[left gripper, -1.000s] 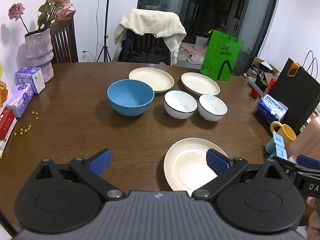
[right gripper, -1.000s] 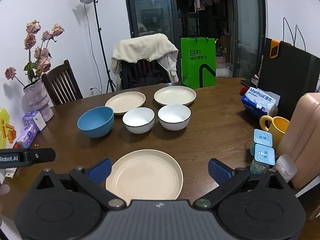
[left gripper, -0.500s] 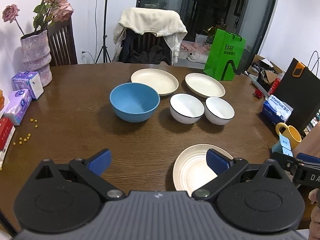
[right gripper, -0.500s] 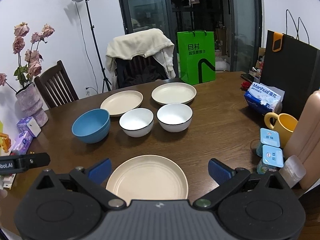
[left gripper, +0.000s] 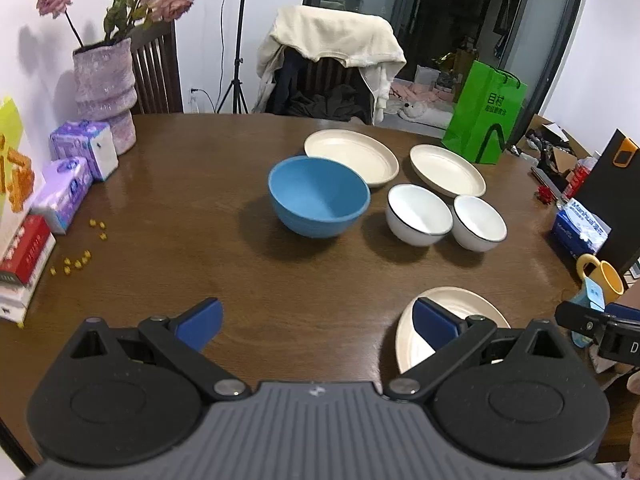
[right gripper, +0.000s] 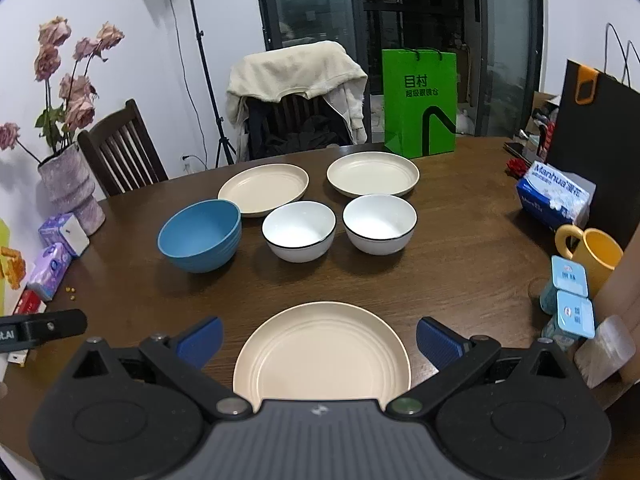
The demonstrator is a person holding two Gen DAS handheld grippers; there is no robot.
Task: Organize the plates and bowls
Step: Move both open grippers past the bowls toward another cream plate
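currently both grippers hover above the near edge of the tabletop (right gripper: 460, 240) with nothing held. the left gripper (left gripper: 316, 322) has its jaws spread wide over bare wood; the right gripper (right gripper: 318, 336) has its jaws spread to either side of the near plate (right gripper: 322, 354), above it and not touching.

the remaining items lie farther off: a blue bowl (right gripper: 200, 236) at the left, two white bowls (right gripper: 298, 230) (right gripper: 380, 222) side by side in the middle, and two far plates (right gripper: 264, 188) (right gripper: 372, 174) behind them.

likely hazards:
- the near plate lies flat and close to the tabletop edge; a shallow pinch on its low rim may slip, or push it toward the edge.
- the yellow mug (right gripper: 596, 254) and small cartons (right gripper: 568, 296) stand near at the right; a wide swing of the right gripper could strike them.
- the white bowls almost touch; lifting one may knock the other.
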